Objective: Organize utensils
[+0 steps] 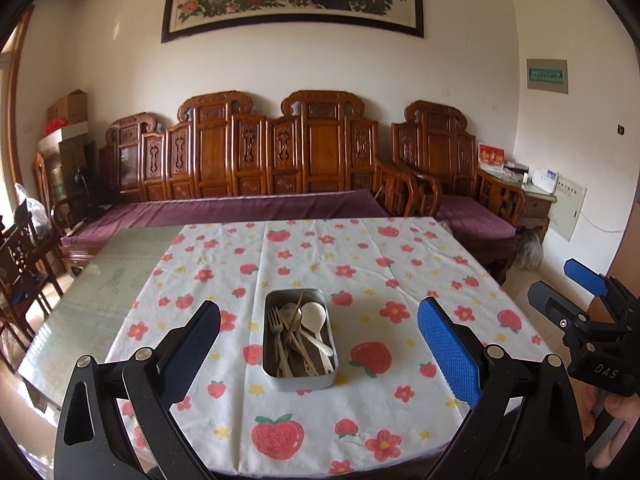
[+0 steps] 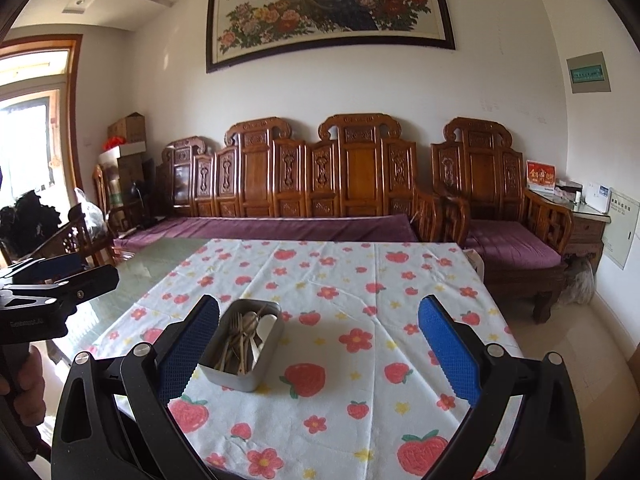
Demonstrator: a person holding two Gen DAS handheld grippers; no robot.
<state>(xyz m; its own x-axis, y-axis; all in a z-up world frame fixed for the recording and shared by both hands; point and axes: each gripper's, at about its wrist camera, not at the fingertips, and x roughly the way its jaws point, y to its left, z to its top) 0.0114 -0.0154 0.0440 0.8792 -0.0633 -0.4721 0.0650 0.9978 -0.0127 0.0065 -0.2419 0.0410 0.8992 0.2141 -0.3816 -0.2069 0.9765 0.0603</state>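
A metal tin [image 1: 299,376] stands on the strawberry-print tablecloth [image 1: 360,272]. It holds a pale fork [image 1: 276,320], a white spoon [image 1: 314,316], a metal spoon and thin sticks, all jumbled. My left gripper [image 1: 320,344] is open and empty, above the table's near edge with the tin between its fingers' lines. In the right wrist view the tin [image 2: 240,372] sits close to the left finger of my open, empty right gripper [image 2: 320,344]. Each gripper shows at the edge of the other's view: the right one [image 1: 576,296], the left one [image 2: 60,276].
The cloth covers the right part of a glass-topped table [image 1: 100,280]. A carved wooden sofa [image 1: 260,168] with purple cushions stands behind the table. Wooden chairs [image 1: 20,264] stand at the left, and a side cabinet [image 1: 536,196] at the far right.
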